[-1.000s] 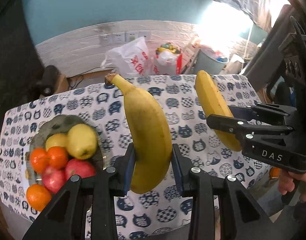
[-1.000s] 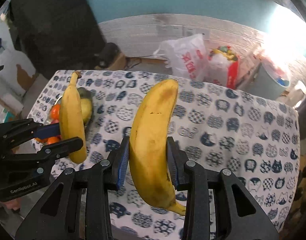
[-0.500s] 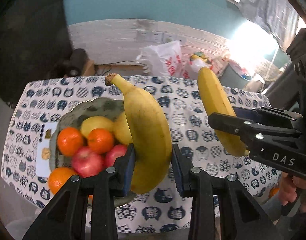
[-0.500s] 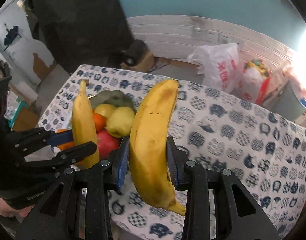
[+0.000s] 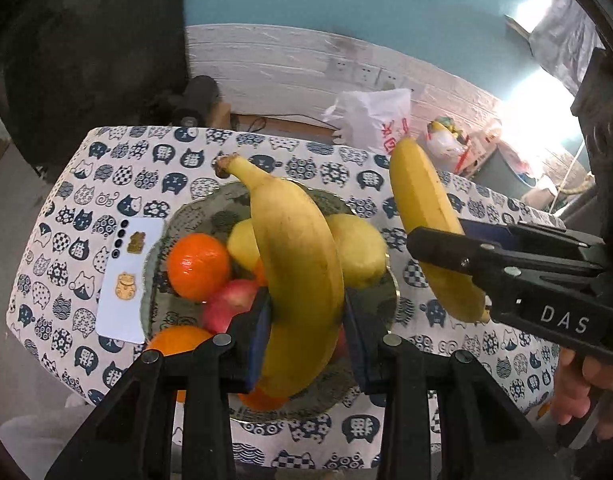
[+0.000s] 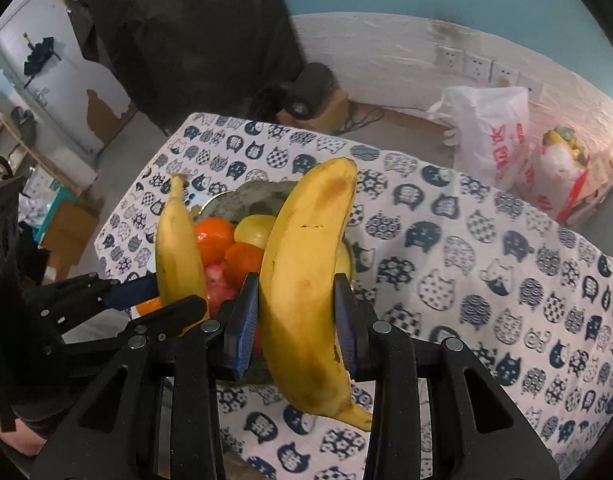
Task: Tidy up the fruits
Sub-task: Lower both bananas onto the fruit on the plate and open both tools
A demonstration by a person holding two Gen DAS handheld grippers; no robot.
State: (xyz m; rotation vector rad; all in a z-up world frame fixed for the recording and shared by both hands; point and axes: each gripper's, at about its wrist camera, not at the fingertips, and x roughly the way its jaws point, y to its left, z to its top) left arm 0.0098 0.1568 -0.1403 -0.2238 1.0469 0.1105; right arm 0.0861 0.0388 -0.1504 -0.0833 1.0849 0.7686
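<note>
My left gripper [image 5: 306, 332] is shut on a yellow banana [image 5: 302, 264] and holds it upright, stem up, above a grey-green fruit bowl [image 5: 210, 212]. The bowl holds oranges [image 5: 198, 260], red apples [image 5: 230, 304] and yellow pears [image 5: 358, 252]. My right gripper [image 6: 294, 332] is shut on a second banana [image 6: 302, 280], upright, just right of the bowl [image 6: 242, 200]. In the left wrist view that gripper [image 5: 438, 248] and its banana [image 5: 426, 208] are at the right. In the right wrist view the left gripper [image 6: 162, 300] and its banana [image 6: 178, 256] are at the left.
The table has a white cloth with blue cat prints [image 5: 138, 168]. A white card with gold cat stickers [image 5: 126, 280] lies left of the bowl. Plastic bags [image 6: 490, 128] and a dark speaker [image 6: 306, 88] sit on the floor behind the table, by the white brick wall.
Both grippers have moved left with their bananas. The bowl has come from the left edge of the left wrist view to under the left banana, and nearer the right one.
</note>
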